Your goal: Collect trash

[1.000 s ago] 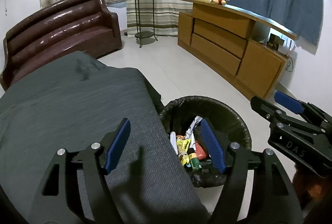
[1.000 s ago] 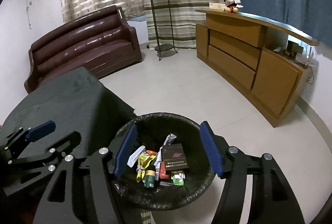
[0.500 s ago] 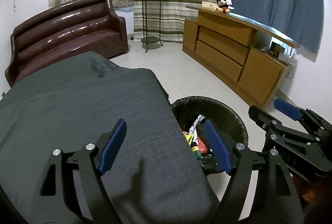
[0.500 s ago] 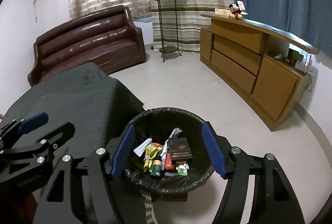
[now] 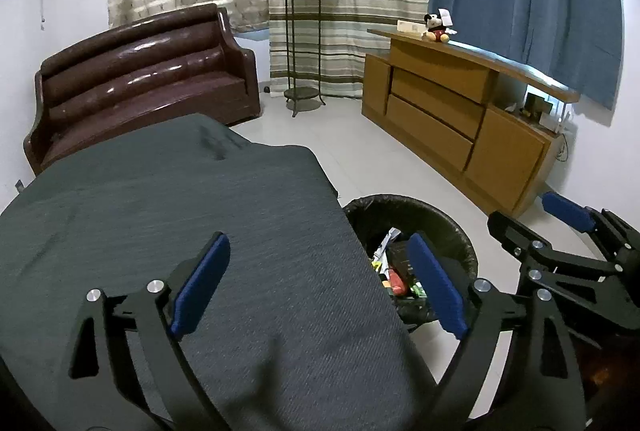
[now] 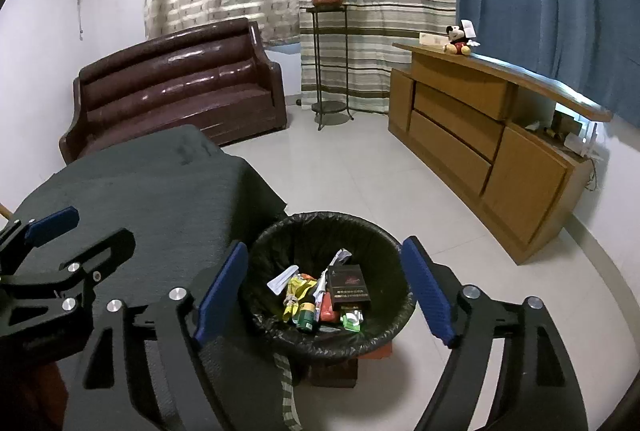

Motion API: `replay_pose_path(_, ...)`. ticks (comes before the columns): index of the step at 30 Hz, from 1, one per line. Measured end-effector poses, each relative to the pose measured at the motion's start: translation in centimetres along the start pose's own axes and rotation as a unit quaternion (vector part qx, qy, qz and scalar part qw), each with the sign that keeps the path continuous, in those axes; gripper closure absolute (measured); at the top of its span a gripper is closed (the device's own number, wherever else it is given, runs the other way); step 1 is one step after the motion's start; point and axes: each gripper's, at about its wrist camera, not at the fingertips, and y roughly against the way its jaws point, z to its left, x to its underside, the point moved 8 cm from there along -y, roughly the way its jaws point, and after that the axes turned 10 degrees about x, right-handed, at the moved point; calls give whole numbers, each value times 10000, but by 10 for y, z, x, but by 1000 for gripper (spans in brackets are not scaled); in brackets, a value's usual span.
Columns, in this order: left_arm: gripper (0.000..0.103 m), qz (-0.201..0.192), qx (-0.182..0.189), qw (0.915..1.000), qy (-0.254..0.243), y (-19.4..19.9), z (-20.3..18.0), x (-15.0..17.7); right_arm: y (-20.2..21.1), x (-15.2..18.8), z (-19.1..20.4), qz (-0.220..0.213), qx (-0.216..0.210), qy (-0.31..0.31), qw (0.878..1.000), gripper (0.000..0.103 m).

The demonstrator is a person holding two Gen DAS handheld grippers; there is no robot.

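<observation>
A black-lined trash bin (image 6: 280,243) stands on the floor beside a table under a dark grey cloth (image 5: 180,215). In the bin lie a dark cigarette box (image 6: 347,282), a yellow wrapper (image 6: 297,291), a green can (image 6: 307,316) and other scraps; the left wrist view shows the bin (image 5: 400,207) partly hidden by the table edge. My left gripper (image 5: 320,287) hovers over the table's near corner, its jaws opening and empty. My right gripper (image 6: 326,295) hangs above the bin, its jaws opening too, nothing pressed between the pads. Each gripper shows at the edge of the other's view.
A brown leather sofa (image 5: 140,71) stands behind the table. A plant stand (image 5: 302,43) with a potted plant is by the striped curtains. A long wooden sideboard (image 5: 452,119) with a plush toy (image 5: 436,27) runs along the right wall. Pale tiled floor (image 6: 360,167) lies between them.
Both grippers have drawn back and risen from the bin, which now looks smaller and farther. Both pairs of jaws have spread wider. The trash in the bin has not moved.
</observation>
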Motion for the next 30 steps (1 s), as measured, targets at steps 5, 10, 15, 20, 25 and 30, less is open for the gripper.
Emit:
replay_pose_path(5, 13, -58, -31, 10000, 17, 8, 2, 0, 6, 0, -2, -94, 48, -36, 9999, 23)
replay_pose_path(10, 13, -137, -31, 9999, 21, 15, 3, -1, 12, -4, -4, -172, 55, -120, 9998, 23)
replay_pose_path(15, 13, -184, -32, 9998, 34, 19, 4, -2, 14, -4, -4, -216, 49, -116, 9997, 22)
replay_pose_path(20, 13, -189, -30, 9998, 29, 20, 5, -1, 14, -4, -3, -214, 51, -119, 9997, 22)
replay_pose_path(25, 13, -189, -27, 9998, 36, 20, 5, -1, 16, -5, -2, -227, 55, -125, 9996, 22)
replay_pose_path(30, 13, -185, -30, 9998, 32, 19, 5, 0, 15, -4, -2, -227, 52, -119, 9997, 22)
